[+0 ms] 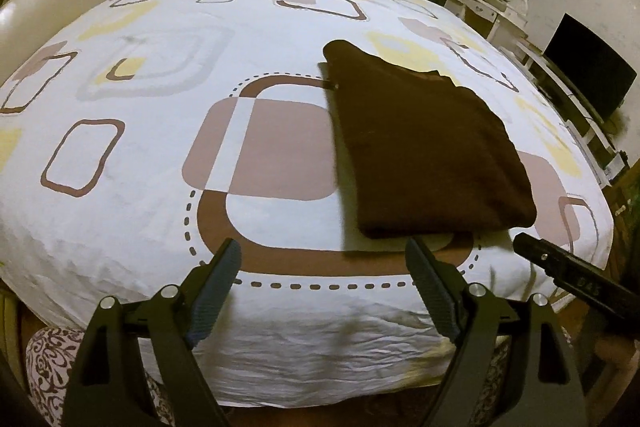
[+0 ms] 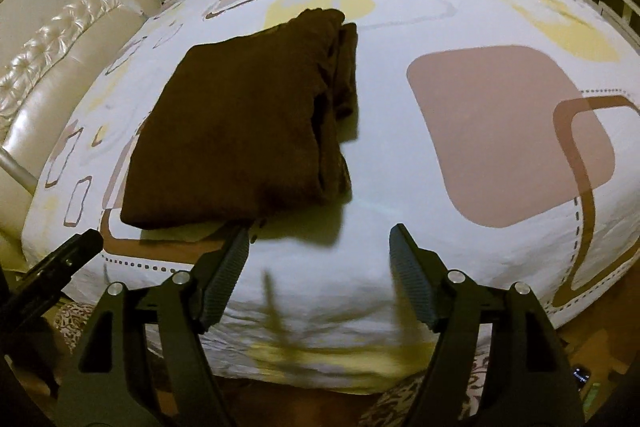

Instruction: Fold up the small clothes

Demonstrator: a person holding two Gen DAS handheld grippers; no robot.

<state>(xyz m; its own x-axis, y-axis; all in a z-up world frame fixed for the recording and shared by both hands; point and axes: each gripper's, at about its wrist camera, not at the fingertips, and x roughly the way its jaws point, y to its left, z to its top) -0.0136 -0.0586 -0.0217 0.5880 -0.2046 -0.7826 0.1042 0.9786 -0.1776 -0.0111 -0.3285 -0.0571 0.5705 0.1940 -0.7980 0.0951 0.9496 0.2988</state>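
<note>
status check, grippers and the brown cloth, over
Left gripper open, empty. Right gripper open, empty. Brown cloth folded, flat on bedsheet. Nothing in the way.

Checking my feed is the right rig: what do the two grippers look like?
Both match: the left gripper and right gripper have matte black angular arms with triangular cut-outs, silver round pivot pins, and dark blue-grey ribbed pads. Small pale markings, unreadable, show on one finger. No cables or sleeves visible.

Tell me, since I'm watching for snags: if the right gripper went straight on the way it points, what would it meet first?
Probably bare bedsheet. The open right gripper aims just right of the folded brown cloth, whose near edge sits by its left finger, so the cloth looks narrowly missed, though depth is uncertain.
</note>
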